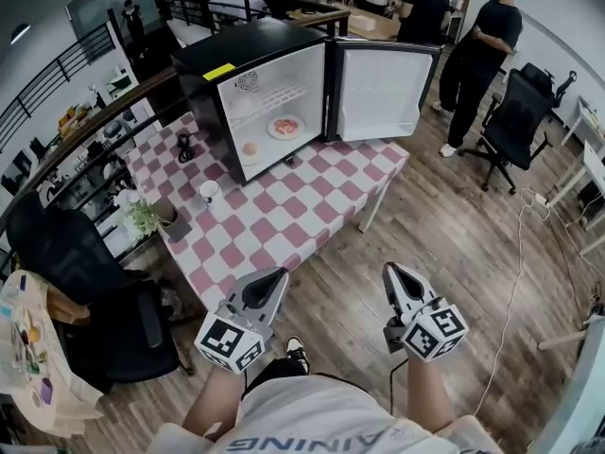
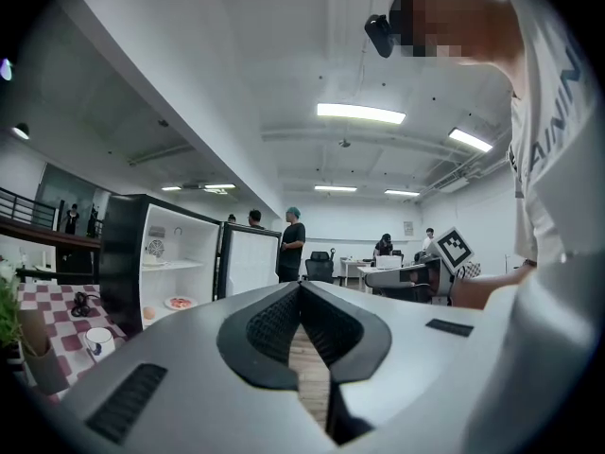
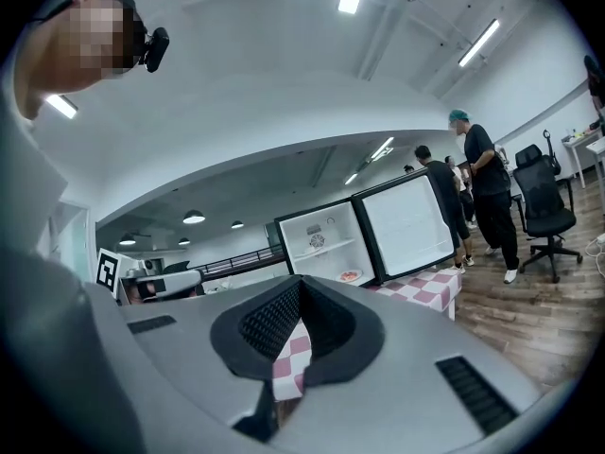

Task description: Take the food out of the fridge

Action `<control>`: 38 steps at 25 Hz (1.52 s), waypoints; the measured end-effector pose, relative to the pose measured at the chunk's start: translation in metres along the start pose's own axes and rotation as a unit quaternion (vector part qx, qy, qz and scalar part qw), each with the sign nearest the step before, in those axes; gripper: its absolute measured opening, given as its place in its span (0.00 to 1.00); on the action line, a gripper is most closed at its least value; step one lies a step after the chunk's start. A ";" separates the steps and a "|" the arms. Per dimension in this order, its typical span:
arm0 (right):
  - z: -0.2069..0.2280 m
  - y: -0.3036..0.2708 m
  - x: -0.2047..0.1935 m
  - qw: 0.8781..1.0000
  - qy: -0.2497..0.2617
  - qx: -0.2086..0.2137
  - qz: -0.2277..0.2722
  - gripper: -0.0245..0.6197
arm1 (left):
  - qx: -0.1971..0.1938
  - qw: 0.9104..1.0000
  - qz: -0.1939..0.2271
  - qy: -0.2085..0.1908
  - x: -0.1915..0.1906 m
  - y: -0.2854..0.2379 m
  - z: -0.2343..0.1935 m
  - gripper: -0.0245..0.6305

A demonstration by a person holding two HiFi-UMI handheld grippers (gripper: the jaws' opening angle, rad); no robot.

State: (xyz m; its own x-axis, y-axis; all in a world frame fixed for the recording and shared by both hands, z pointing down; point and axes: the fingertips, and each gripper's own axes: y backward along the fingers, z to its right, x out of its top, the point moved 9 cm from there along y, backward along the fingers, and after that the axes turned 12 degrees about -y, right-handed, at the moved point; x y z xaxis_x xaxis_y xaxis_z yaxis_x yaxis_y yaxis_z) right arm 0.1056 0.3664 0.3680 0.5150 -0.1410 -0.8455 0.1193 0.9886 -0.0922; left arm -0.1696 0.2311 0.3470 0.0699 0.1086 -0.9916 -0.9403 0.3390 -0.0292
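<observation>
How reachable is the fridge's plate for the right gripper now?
Probably not yet: the right gripper is well short of the table, jaws shut. The fridge door stands open, though, leaving the plate unblocked.

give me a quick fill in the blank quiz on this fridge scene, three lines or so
The fridge stands on the checked table with its door ____.
The plate of food lies ____ the wire shelf.
The left gripper and the right gripper both have their jaws ____, with nothing between them.
Missing words: open; below; shut.
</observation>
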 end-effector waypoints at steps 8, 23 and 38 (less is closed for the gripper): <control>-0.021 -0.080 0.007 1.000 0.020 0.003 -0.017 0.07 | 0.013 1.000 0.003 -0.002 -0.010 -0.003 -0.075 0.05; -0.032 -0.172 0.012 0.997 0.043 0.040 -0.044 0.07 | 0.043 0.999 0.006 0.000 -0.026 -0.008 -0.142 0.05; 0.057 -0.276 0.060 0.990 0.023 0.114 -0.075 0.07 | 0.119 0.992 -0.030 -0.009 -0.027 -0.099 -0.180 0.05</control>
State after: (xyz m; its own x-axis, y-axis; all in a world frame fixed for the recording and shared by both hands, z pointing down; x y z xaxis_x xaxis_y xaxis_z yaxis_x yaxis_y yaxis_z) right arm 0.1517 0.0816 0.3723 0.4386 -0.2777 -0.8547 0.3827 0.9182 -0.1020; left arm -0.1384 0.0267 0.3540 0.1312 0.0985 -0.9864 -0.8288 0.5568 -0.0547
